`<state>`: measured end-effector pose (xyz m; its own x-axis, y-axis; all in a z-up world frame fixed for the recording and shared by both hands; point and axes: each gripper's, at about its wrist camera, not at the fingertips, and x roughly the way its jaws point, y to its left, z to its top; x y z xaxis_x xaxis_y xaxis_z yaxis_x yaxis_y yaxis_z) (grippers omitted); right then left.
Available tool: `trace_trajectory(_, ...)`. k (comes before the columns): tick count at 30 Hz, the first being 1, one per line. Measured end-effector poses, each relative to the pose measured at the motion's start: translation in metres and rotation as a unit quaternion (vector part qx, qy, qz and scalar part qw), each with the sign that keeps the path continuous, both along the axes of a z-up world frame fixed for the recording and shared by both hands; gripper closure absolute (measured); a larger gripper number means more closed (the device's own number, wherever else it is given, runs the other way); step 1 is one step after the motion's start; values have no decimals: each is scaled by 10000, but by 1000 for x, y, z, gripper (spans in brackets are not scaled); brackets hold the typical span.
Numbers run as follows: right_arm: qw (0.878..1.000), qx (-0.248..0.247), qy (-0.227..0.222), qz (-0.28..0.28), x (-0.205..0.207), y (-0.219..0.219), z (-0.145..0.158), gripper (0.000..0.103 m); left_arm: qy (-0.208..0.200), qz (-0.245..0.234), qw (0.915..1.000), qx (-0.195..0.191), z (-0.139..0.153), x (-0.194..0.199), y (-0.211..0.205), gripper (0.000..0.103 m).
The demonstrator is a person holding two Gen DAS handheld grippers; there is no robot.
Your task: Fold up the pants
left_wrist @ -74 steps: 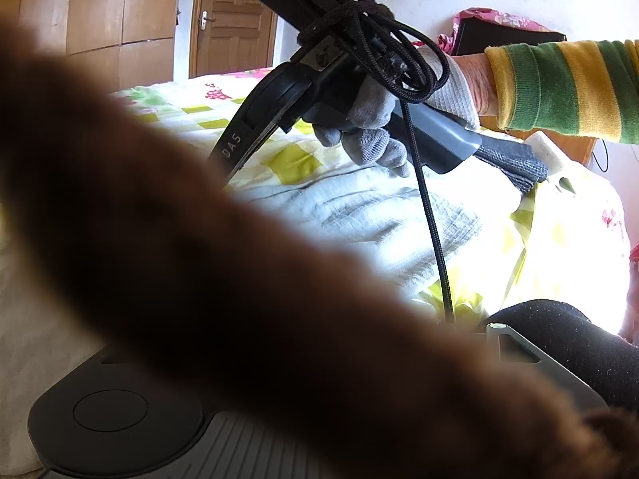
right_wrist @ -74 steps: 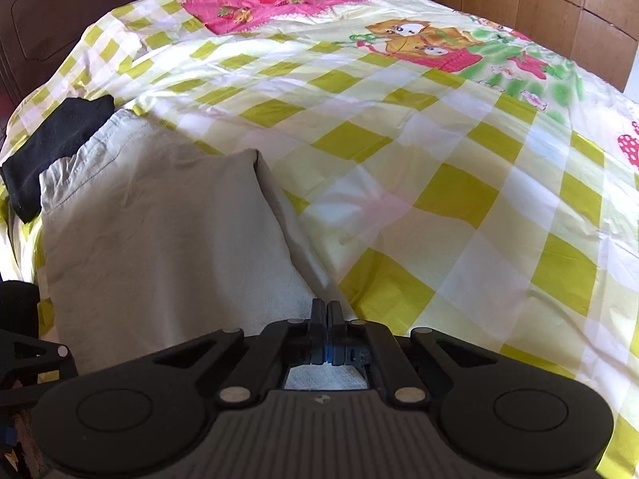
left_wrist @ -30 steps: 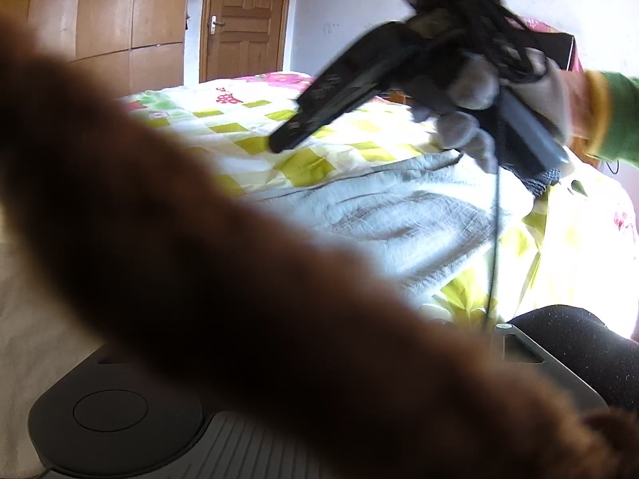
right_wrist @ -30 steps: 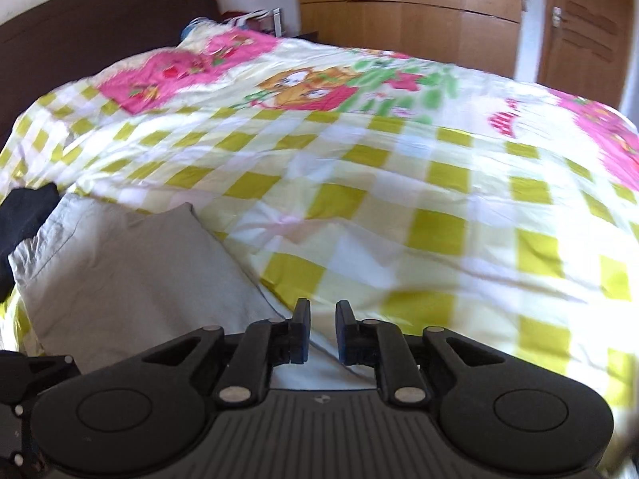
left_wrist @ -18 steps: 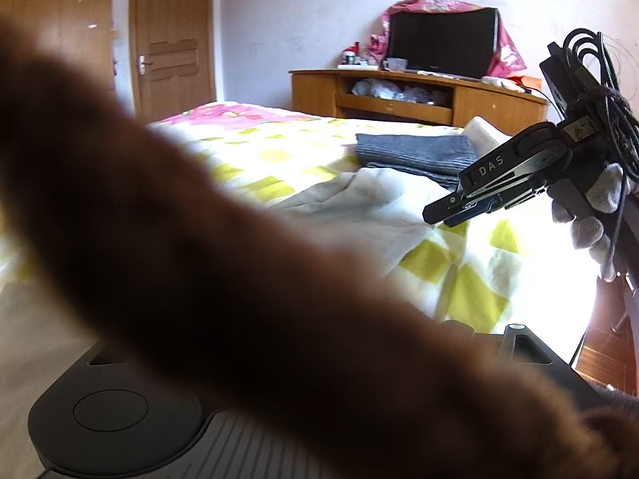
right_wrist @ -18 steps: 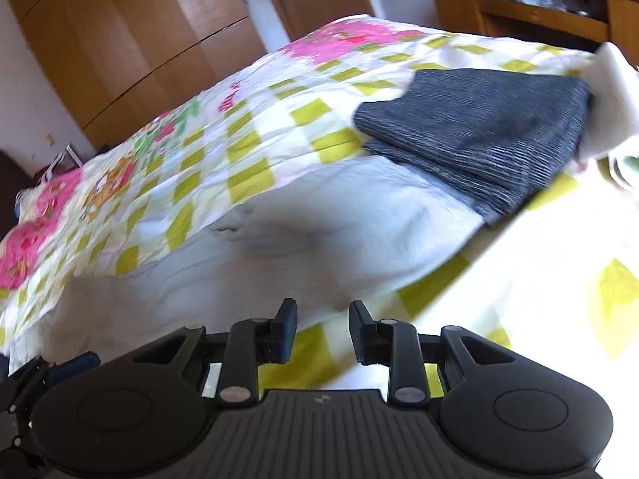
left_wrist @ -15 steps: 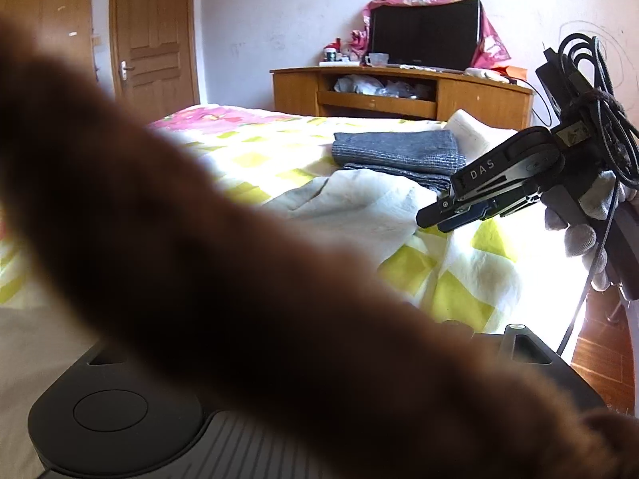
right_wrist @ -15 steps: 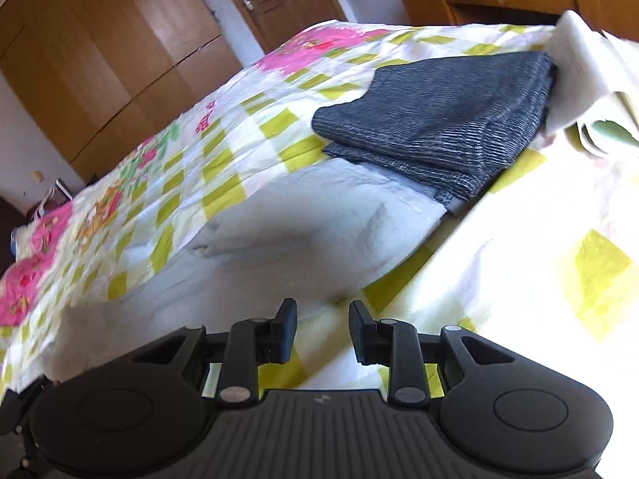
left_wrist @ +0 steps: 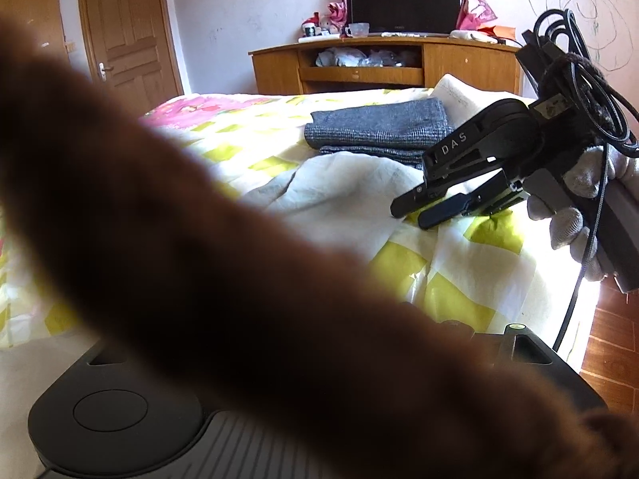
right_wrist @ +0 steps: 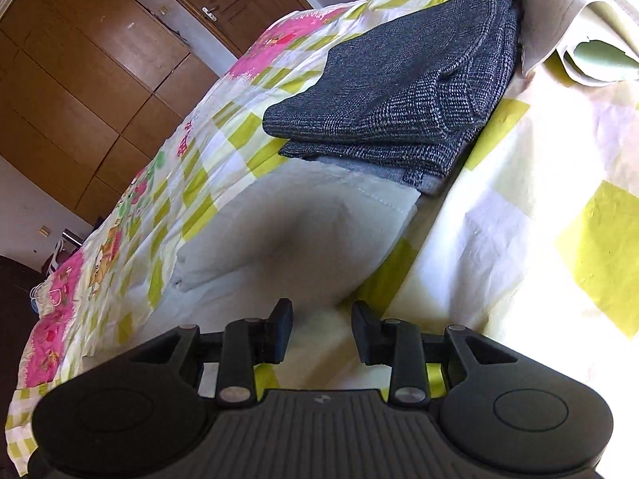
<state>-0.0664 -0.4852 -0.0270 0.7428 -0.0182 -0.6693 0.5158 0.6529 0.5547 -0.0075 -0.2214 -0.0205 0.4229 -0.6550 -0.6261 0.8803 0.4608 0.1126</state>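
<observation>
Pale beige pants [right_wrist: 299,231] lie spread on the bed, one hem end reaching a folded grey garment [right_wrist: 399,92]. My right gripper [right_wrist: 321,331] is open and empty, low over the bedcover just short of the pants' near edge. In the left wrist view the pants [left_wrist: 351,187] lie mid-frame, and the right gripper [left_wrist: 411,215], held by a gloved hand [left_wrist: 575,215], hovers open at their right edge. A blurred brown furry shape [left_wrist: 239,259] hides my left gripper's fingers; only its black base [left_wrist: 112,411] shows.
The bed has a yellow-checked cover [right_wrist: 519,239]. White paper [right_wrist: 559,8] lies beyond the grey garment. A wooden TV stand [left_wrist: 359,68] and a door [left_wrist: 127,28] stand past the bed's foot, wardrobes [right_wrist: 80,92] along one side. Tiled floor [left_wrist: 611,339] shows at the bed's edge.
My right gripper, earlier shut on the pants' cloth, has opened and swung along the bed to the end by the grey garment. The left view has turned toward the bed's foot.
</observation>
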Motion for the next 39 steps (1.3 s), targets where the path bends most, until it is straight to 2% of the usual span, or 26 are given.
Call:
trace_trajectory(3,9999,55,-54,-120,14,-5,-7,55,10,-31,10000,-2,2,-2,-4,18)
trace_trajectory(7,9948,581,-666,-504,20,-14,-14,53,-65,-56,9999,60,3,-2,-9,18)
trace_trajectory(10,9833,1080,-1329,-613,15,-18,-14,52,-93,-57,9999,91,3,1,-12,18)
trace_trajectory(12,9786,1072,-1615,-690,10,-15,-10,52,-137,-48,9998,108,4,3,-13,18)
trace_trajectory(14,9805,1020,-1516,-718,10,-10,-16,51,-137,-20,9998,116,4,5,-14,18)
trace_trajectory(16,9798,1384,-1307,-615,20,-8,-32,51,-147,14,9998,116,4,7,-13,18)
trace_trajectory(17,9777,1428,-1421,-602,21,-6,-33,51,-150,30,9998,121,4,8,-13,18)
trace_trajectory(20,9742,995,-1979,-424,26,1,-20,51,-176,80,9997,136,6,10,-12,18)
trace_trajectory(21,9756,834,-1994,-382,32,2,-21,50,-178,92,9997,150,6,11,-11,18)
trace_trajectory(22,9787,875,-1828,-330,41,2,-26,50,-177,109,9996,174,5,13,-11,18)
trace_trajectory(23,9808,1143,-1558,-256,51,1,-35,50,-177,132,9996,194,5,14,-11,18)
trace_trajectory(24,9810,1211,-1501,-202,55,1,-38,52,-187,159,9995,194,5,15,-10,18)
trace_trajectory(25,9823,1070,-1527,-147,56,5,-34,55,-206,199,9994,183,6,17,-9,18)
trace_trajectory(26,9828,961,-1575,-98,55,7,-27,77,-219,236,9993,171,7,18,-8,18)
trace_trajectory(27,9794,1007,-1746,-94,51,5,-15,81,-227,259,9993,160,8,19,-6,18)
trace_trajectory(29,9703,997,-2198,-158,39,1,10,81,-241,259,9993,137,10,20,-5,18)
trace_trajectory(32,9649,417,-2546,-497,20,2,41,81,-255,213,9994,44,12,18,-6,18)
trace_trajectory(34,9759,45,-2127,-480,24,7,37,80,-168,185,9997,48,8,17,-9,18)
trace_trajectory(35,9817,-23,-1851,-447,28,9,30,78,-100,164,9998,104,4,17,-11,18)
trace_trajectory(37,9864,-25,-1612,-324,32,16,15,77,16,131,9995,272,-7,17,-13,18)
trace_trajectory(38,9869,34,-1582,-303,32,17,9,72,36,101,9994,331,-11,16,-12,18)
trace_trajectory(39,9866,101,-1594,-348,33,17,5,62,50,62,9993,374,-13,14,-9,18)
